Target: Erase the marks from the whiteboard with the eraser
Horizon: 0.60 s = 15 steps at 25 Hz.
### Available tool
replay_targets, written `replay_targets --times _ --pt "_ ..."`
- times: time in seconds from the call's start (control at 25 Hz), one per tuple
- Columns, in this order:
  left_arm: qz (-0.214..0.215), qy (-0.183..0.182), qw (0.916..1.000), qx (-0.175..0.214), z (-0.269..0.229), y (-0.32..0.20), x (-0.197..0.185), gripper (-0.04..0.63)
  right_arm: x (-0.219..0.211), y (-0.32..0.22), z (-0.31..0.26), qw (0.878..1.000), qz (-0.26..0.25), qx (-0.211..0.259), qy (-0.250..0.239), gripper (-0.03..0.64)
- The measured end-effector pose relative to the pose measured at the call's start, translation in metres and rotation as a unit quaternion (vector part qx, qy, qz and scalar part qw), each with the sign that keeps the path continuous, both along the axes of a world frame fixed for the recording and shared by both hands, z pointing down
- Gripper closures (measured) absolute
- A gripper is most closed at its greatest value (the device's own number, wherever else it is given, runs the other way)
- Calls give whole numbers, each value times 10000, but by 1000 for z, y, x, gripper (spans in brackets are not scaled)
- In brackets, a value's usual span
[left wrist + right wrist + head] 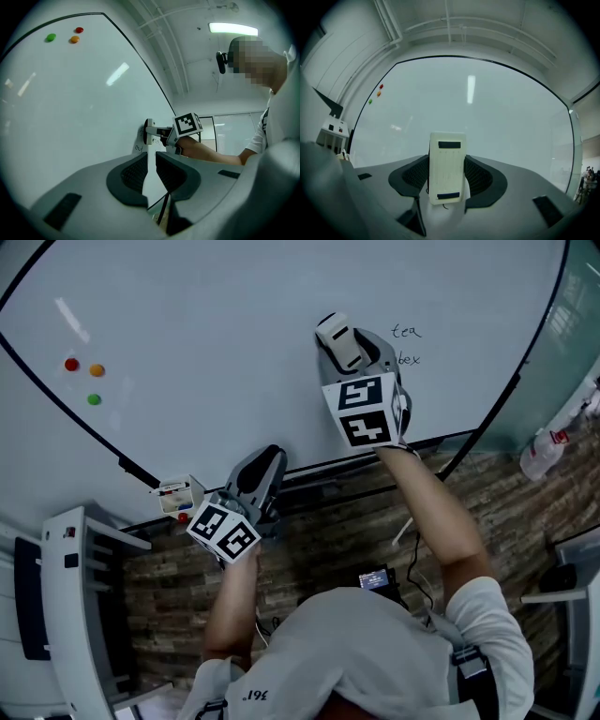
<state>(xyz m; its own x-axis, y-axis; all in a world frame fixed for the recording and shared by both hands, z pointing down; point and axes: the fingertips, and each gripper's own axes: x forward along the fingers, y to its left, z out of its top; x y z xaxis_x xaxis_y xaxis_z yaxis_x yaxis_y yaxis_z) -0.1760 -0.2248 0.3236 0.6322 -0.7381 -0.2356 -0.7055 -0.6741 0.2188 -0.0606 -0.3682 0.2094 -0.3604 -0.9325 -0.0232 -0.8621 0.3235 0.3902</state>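
Observation:
A large whiteboard point(216, 324) fills the head view. Small handwritten marks point(406, 332) sit on it, with a second line point(409, 359) just below. My right gripper point(354, 354) is shut on a white eraser point(336, 337), which is pressed to the board just left of the marks. In the right gripper view the eraser point(447, 166) stands upright between the jaws. My left gripper point(261, 470) hangs low by the board's bottom edge. Its jaws are shut to a narrow slit, holding nothing. The left gripper view shows the eraser point(150, 132) on the board beside faint writing point(138, 148).
Red point(71, 364), orange point(97, 370) and green point(94, 399) magnets sit at the board's left. A small marker box point(178, 493) hangs at the lower frame. A spray bottle point(547, 448) stands at the right. A white rack point(80, 606) is at lower left.

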Motion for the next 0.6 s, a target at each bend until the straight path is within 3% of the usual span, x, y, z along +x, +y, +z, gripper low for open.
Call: replay_targets --times 0.4,0.6 --pt "-352 118 9993 -97 10 9 -46 551 -95 14 14 9980 -603 -59 167 364" --pt "-503 145 9986 -105 12 11 -64 551 -120 12 21 9980 -577 44 255 364"
